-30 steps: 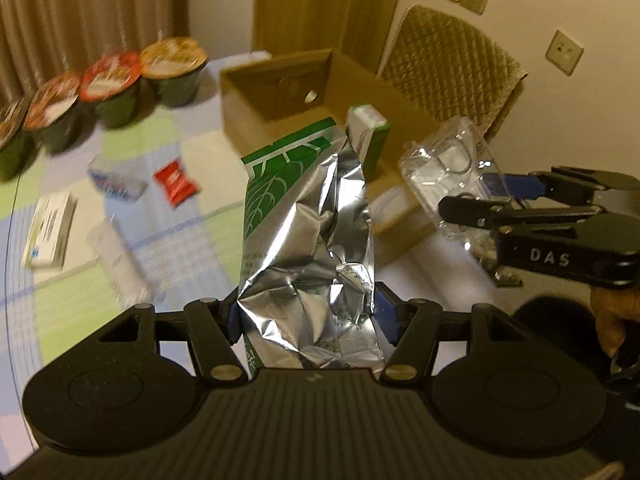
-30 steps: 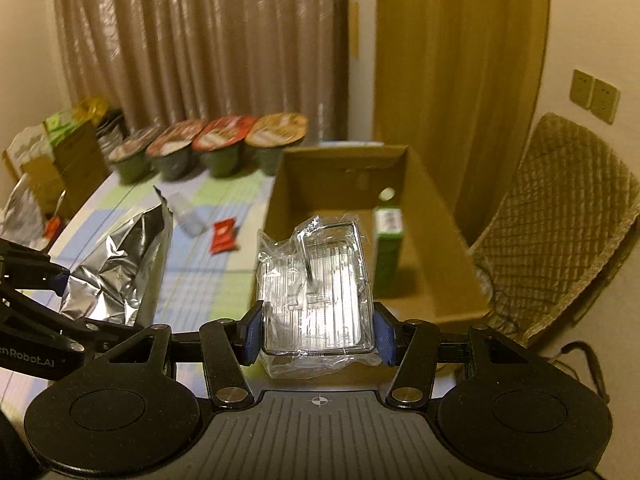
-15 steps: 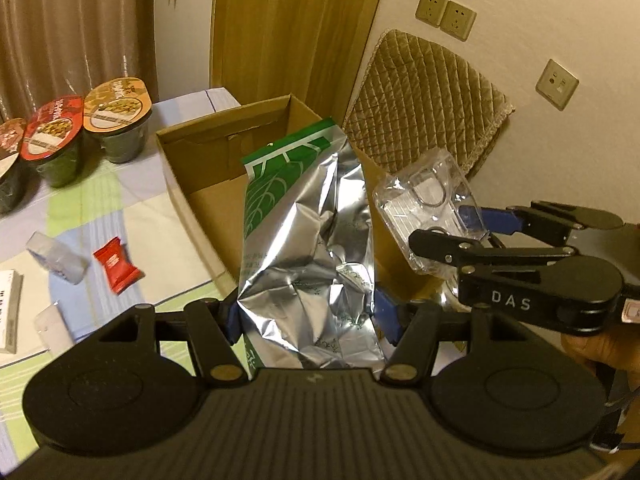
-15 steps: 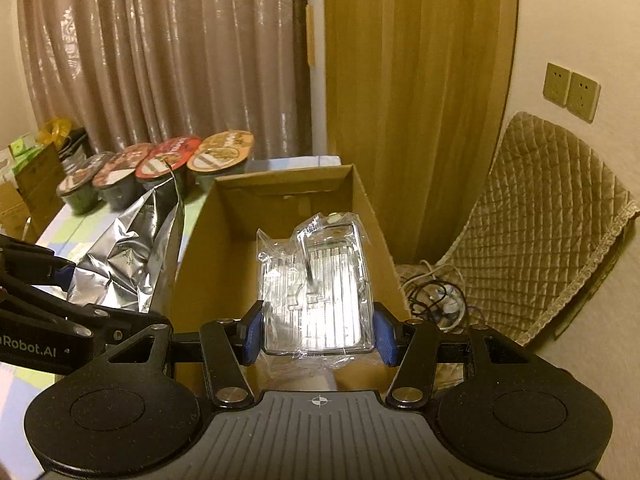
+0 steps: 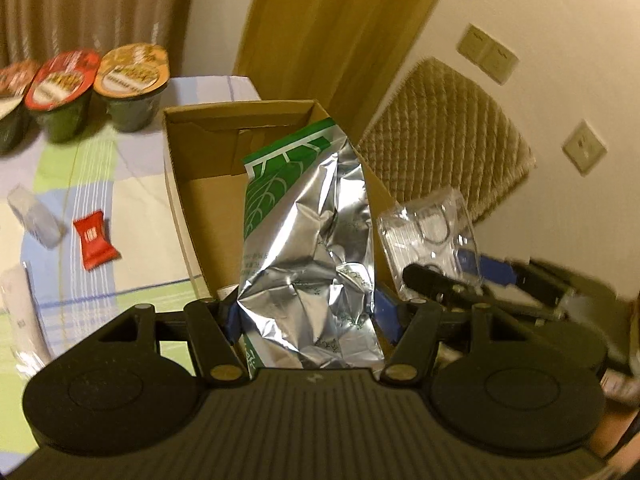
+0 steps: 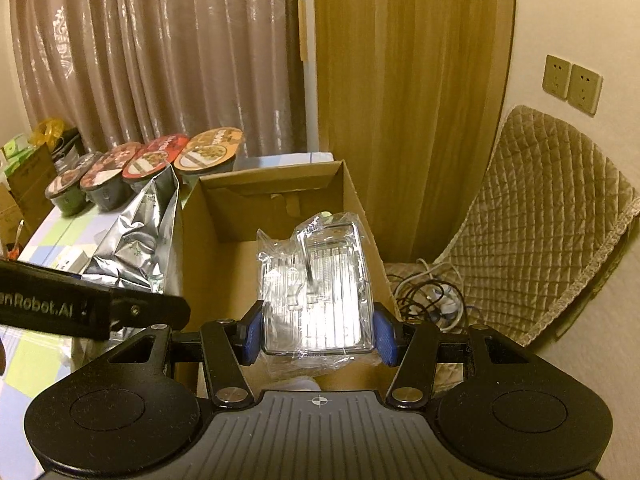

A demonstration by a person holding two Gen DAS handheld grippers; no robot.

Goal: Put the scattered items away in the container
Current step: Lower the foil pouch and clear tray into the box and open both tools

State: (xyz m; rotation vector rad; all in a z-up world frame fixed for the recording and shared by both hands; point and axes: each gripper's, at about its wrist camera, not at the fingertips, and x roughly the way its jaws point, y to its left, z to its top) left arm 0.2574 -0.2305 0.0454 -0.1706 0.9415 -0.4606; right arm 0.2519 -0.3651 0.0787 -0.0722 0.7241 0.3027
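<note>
So my left claw (image 5: pixel 306 316) is clamped on a crinkled silver foil bag (image 5: pixel 310 248) with a green printed top, held upright right over the near end of the cardboard box (image 5: pixel 208 184). Right claw (image 6: pixel 318 334) is pinched tight on a clear plastic packet (image 6: pixel 318 280) wrapped in film, and that one hangs over the open box (image 6: pixel 224 264) too, toward its right wall. In the left wrist view I can see the right claw (image 5: pixel 448 276) poking in from the side with the clear packet (image 5: pixel 426 232) just beside my foil bag, not touching as far as I can tell.

Still out on the checked surface (image 5: pixel 132 208): a red sachet (image 5: pixel 94 240), a small clear wrapped thing (image 5: pixel 34 216) next to it, and another pale packet (image 5: pixel 22 312) at the left edge, too blurry to read. A row of lidded noodle bowls (image 5: pixel 132 80) sits behind the box. Quilted chair (image 6: pixel 532 220) off to the right.
</note>
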